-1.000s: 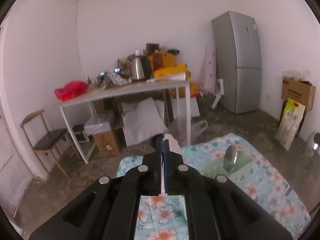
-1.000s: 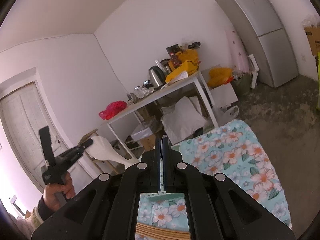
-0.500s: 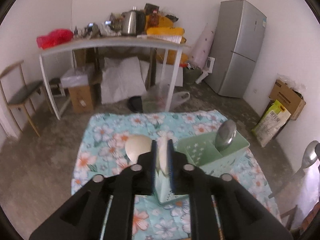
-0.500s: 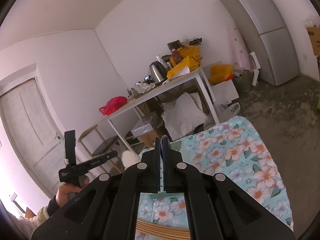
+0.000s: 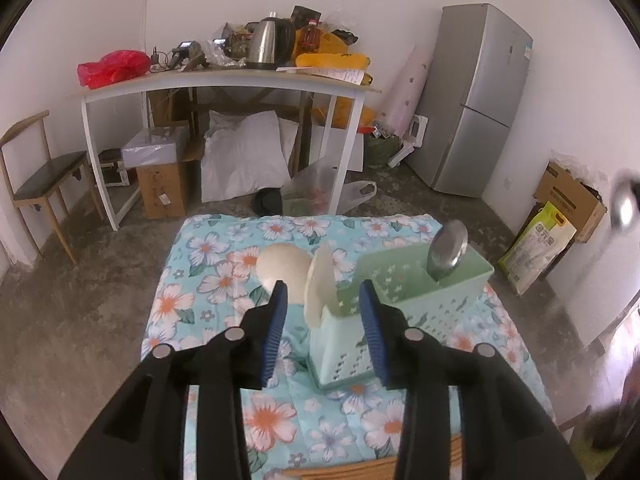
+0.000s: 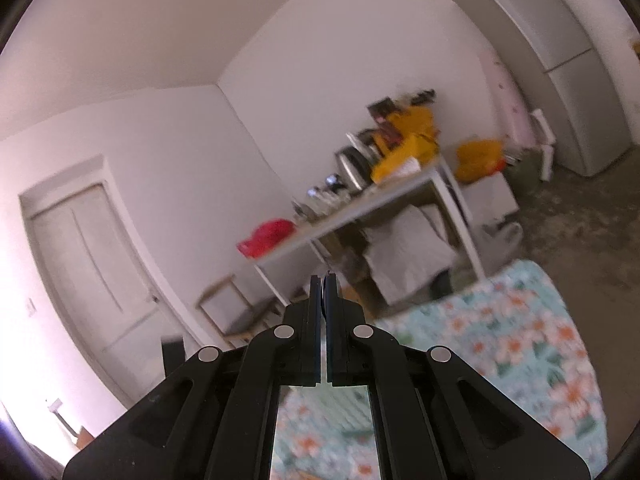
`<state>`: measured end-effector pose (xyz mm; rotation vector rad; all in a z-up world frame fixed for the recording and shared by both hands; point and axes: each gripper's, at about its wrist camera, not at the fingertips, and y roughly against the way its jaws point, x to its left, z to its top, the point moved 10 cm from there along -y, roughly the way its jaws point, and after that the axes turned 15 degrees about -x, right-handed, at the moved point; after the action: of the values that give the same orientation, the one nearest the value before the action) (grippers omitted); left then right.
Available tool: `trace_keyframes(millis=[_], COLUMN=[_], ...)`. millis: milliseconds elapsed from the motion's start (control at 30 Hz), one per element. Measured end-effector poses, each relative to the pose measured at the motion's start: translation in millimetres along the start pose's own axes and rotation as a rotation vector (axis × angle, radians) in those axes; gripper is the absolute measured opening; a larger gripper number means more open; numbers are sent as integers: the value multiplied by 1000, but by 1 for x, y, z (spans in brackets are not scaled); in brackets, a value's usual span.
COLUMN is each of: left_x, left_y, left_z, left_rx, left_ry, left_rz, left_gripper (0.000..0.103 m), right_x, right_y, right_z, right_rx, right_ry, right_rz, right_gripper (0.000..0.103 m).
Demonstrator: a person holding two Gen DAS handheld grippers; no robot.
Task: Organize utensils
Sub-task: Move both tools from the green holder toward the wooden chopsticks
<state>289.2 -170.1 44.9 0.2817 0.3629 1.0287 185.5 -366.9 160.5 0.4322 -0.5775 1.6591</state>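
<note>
A floral cloth (image 5: pixel 208 280) is covering the low surface in a cluttered room. The left gripper (image 5: pixel 323 300) is hovering with its jaws spread apart over the near end of the green utensil caddy (image 5: pixel 404 304), where a white spoon (image 5: pixel 318 288) is standing bowl-up beside another pale spoon (image 5: pixel 280 266), while a steel spoon (image 5: pixel 447 249) is standing upright at the far end. The right gripper (image 6: pixel 323 300), jaws pressed together on nothing visible, is pointing towards a white table (image 6: pixel 360 216).

Left claw (image 5: pixel 323 294) gapes above green caddy (image 5: pixel 404 300) holding white spoons (image 5: pixel 319 288)
</note>
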Motion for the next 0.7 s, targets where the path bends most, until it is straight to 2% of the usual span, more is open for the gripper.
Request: trace_keyframes(millis=[167,300,433,700], left_x=[10,22,32,43], left_y=[25,39,47,51], left_z=[-16,-31,-48,-59], left_rx=[0,18,43,54], left_ry=[-6,6,16,40], left_rz=[15,30,48,57], left_gripper=[42,43,43,43], right_x=[4,-5,-29,-73], right_y=[-35,-62,-81,-74], right_z=[17,9,-27,-97], right_rx=[-25,-11,60,188], right_ry=[-43,-65,-108,-209], right_rz=[65,72,36,-66], right_gripper=[0,0,0,0])
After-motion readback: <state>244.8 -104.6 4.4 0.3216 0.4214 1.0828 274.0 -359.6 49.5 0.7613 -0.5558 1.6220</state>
